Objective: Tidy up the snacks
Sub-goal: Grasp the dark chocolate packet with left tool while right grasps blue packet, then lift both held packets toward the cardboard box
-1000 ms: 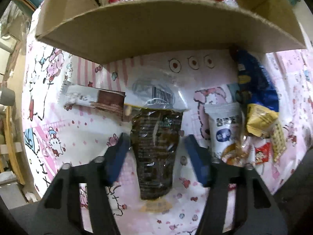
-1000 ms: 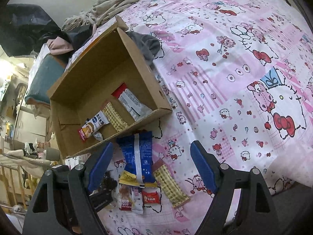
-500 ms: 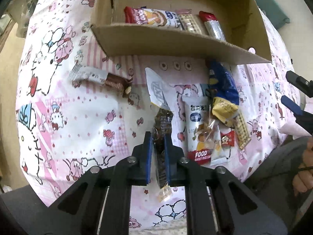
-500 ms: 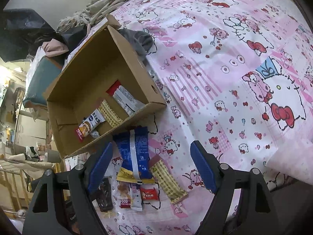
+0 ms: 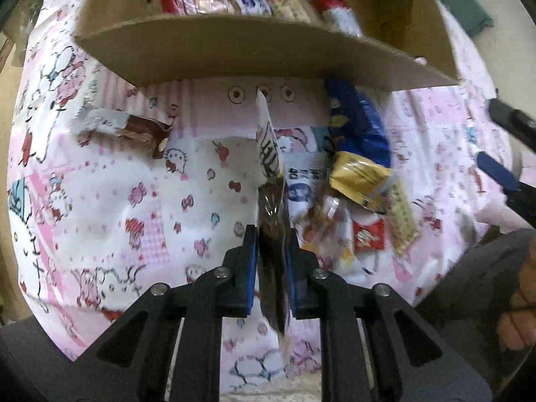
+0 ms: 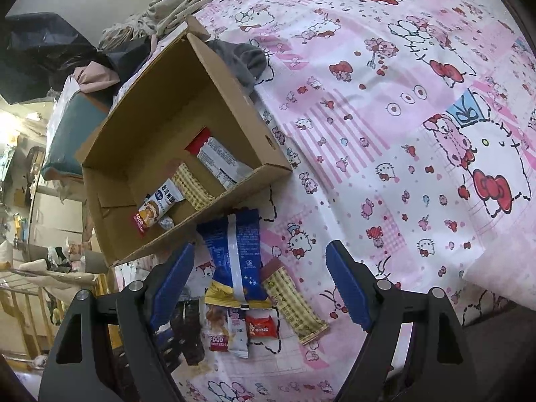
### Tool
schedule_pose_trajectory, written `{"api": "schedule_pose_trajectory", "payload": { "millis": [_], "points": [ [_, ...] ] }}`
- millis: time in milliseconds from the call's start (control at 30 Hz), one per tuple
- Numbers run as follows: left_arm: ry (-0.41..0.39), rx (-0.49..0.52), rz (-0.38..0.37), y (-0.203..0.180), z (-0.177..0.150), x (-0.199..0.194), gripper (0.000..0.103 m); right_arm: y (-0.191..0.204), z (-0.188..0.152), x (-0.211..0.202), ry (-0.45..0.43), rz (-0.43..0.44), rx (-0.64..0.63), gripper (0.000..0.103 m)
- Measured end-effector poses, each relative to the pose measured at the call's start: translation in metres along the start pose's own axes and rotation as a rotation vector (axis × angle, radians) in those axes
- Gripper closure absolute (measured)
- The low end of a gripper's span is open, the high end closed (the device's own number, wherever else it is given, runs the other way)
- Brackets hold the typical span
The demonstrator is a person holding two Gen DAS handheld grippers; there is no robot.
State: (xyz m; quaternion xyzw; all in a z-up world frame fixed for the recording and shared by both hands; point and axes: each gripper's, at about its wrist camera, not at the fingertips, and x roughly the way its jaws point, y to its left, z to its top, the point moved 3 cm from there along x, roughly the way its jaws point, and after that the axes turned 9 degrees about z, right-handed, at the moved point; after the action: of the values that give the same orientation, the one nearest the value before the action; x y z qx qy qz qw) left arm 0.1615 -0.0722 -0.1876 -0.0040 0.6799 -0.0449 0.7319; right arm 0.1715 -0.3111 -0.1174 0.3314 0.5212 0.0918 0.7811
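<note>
Dark snack packet [image 5: 272, 221] clamped edgewise, seemingly lifted, in left tool [image 5: 270, 251].

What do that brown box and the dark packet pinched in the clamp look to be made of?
The box looks like plain corrugated cardboard: matte brown, with raw cut edges and folded flaps. The dark snack packet held by the left gripper seems to be thin glossy plastic film: it crinkles, catches glare, and its dark contents show through.

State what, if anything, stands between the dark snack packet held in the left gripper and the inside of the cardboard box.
Only the cardboard box's near wall rises between the dark packet, clamped in the left gripper, and the inside; the packet must clear it.
</note>
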Motion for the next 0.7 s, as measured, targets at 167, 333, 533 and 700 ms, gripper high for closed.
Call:
{"api": "schedule_pose_trajectory", "payload": {
  "millis": [167, 333, 533, 700],
  "points": [
    [0.020, 0.003, 0.064, 0.003, -0.007, 0.000, 0.094, -0.002, -0.001, 0.005, 0.036, 0.004, -0.005, 0.020],
    [-0.025, 0.011, 0.043, 0.010, -0.018, -0.039, 0.094, 0.000, -0.014, 0.030, 0.157, 0.069, 0.042, 0.020],
    [-0.070, -0.048, 0.081, 0.052, -0.033, -0.064, 0.094, 0.020, -0.021, 0.068, 0.263, 0.048, -0.028, 0.023],
    [-0.081, -0.145, 0.090, 0.069, -0.035, -0.054, 0.094, 0.030, -0.020, 0.094, 0.287, -0.027, -0.096, 0.024]
  ]
}}
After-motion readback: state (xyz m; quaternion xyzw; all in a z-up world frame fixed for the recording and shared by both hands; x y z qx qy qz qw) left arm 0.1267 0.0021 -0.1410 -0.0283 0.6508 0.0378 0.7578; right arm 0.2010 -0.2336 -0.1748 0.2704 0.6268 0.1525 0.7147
